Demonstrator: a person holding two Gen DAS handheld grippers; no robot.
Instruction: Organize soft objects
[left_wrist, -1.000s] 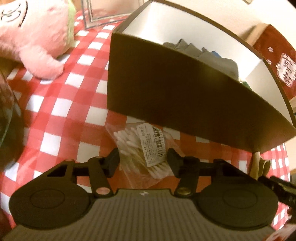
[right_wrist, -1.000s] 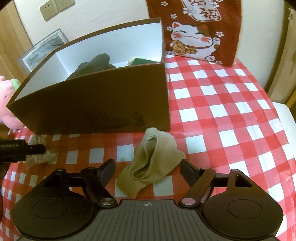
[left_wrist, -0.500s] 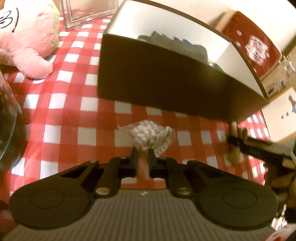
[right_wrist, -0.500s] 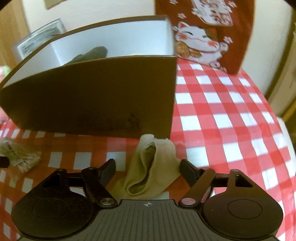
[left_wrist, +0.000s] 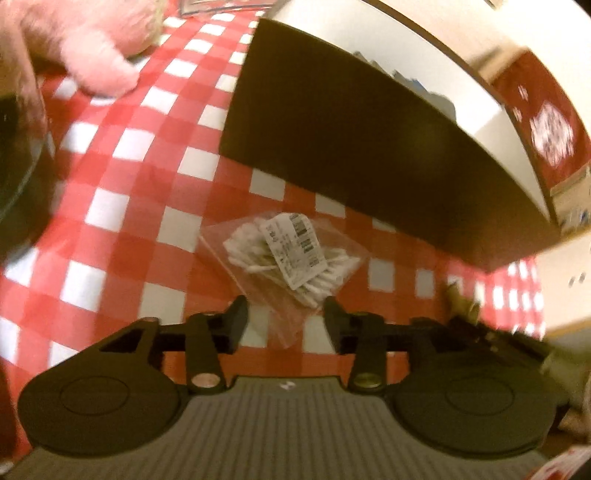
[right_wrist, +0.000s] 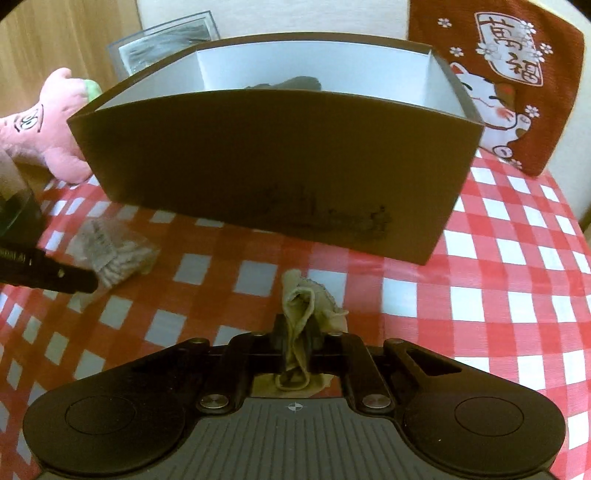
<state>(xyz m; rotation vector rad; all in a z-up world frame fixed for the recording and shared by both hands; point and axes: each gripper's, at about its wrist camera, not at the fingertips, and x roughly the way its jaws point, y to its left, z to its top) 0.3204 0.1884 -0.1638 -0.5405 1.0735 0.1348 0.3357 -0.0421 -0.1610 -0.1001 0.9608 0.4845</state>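
The beige sock (right_wrist: 297, 325), low centre, is pinched in the closed right tongs (right_wrist: 295, 338) for lifting into the box (right_wrist: 273, 166); the left tongs (left_wrist: 284, 314), jaws opening, hold nothing, straddling the bag of cotton swabs (left_wrist: 291, 258).

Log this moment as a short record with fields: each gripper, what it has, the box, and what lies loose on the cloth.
right gripper: shut on the beige sock
left gripper: jaws opening, bag of cotton swabs lying on the cloth between them, not gripped
box: brown, open top, dark fabric inside
checked tablecloth: also bears pink plush toy
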